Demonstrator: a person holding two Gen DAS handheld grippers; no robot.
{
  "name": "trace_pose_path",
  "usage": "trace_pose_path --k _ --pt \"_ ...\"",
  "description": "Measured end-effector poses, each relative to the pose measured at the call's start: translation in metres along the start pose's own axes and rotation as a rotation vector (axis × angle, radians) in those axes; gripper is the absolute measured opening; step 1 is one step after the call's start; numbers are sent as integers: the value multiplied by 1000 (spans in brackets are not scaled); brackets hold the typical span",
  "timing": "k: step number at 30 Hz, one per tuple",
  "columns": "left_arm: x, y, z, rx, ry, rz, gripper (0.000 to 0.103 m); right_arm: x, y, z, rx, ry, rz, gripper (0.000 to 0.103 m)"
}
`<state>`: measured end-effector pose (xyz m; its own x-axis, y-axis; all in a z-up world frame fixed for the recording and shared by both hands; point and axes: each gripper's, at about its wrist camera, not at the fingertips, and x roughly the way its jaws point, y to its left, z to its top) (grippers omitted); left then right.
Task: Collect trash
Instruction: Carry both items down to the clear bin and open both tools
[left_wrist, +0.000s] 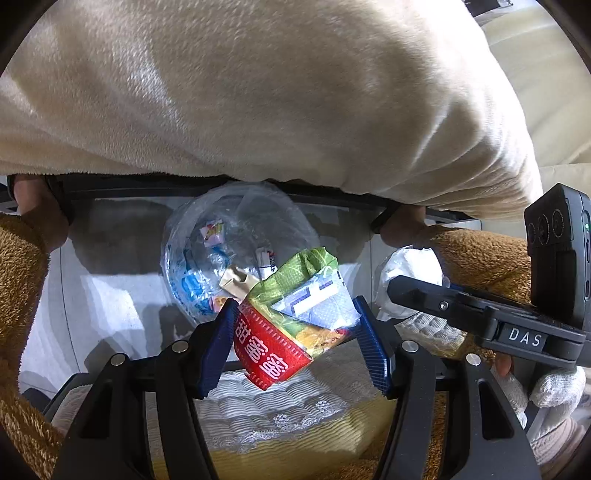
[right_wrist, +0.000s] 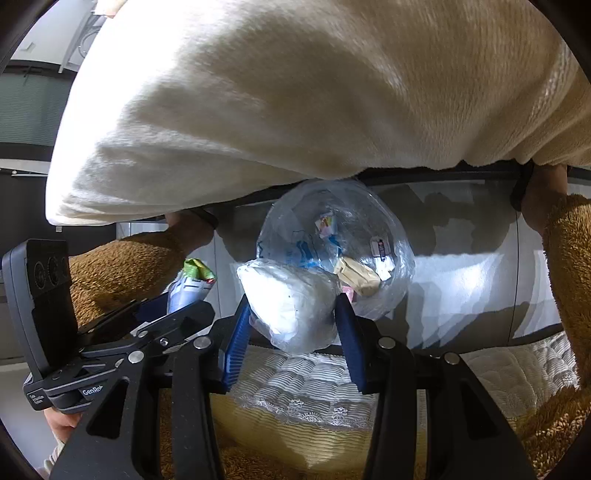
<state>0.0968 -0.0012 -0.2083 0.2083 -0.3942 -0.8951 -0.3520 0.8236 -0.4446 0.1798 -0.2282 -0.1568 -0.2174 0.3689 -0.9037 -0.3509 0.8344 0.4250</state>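
My left gripper (left_wrist: 295, 325) is shut on a red and green snack wrapper (left_wrist: 288, 317), held above a bin lined with a clear plastic bag (left_wrist: 236, 251) that holds several scraps. My right gripper (right_wrist: 293, 314) is shut on a crumpled white plastic bag (right_wrist: 291, 302), held over the near rim of the same lined bin (right_wrist: 332, 243). The white bag also shows in the left wrist view (left_wrist: 410, 273) beside the right gripper's body (left_wrist: 480, 317). The snack wrapper shows in the right wrist view (right_wrist: 192, 284) at the left.
A cream fleece blanket (left_wrist: 258, 85) hangs overhead across both views. A person's brown fleece sleeves (right_wrist: 569, 295) frame the bin. A white quilted cushion with lace trim (right_wrist: 306, 384) lies below the grippers. The floor (right_wrist: 461, 273) is pale grey.
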Motion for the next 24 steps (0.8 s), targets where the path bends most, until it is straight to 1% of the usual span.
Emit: trace_pose_path --k 4,10,11,12,13,18,24 --pt "4 0 0 5 22 13 61 3 -5 2 18 18 -2 46" --pt "3 1 1 2 27 24 62 7 -5 3 20 19 -8 47" --pt "4 2 1 0 32 16 64 7 -4 3 22 19 -8 48" --pt "4 2 1 -3 33 15 71 7 -5 3 25 17 -10 55" --pt "2 3 2 -7 25 19 73 7 -5 3 30 12 -13 58" --pt "0 3 3 -9 11 23 73 6 -8 4 45 0 -13 58" --pt "-5 5 4 1 -19 18 73 2 -5 4 26 -16 -13 58"
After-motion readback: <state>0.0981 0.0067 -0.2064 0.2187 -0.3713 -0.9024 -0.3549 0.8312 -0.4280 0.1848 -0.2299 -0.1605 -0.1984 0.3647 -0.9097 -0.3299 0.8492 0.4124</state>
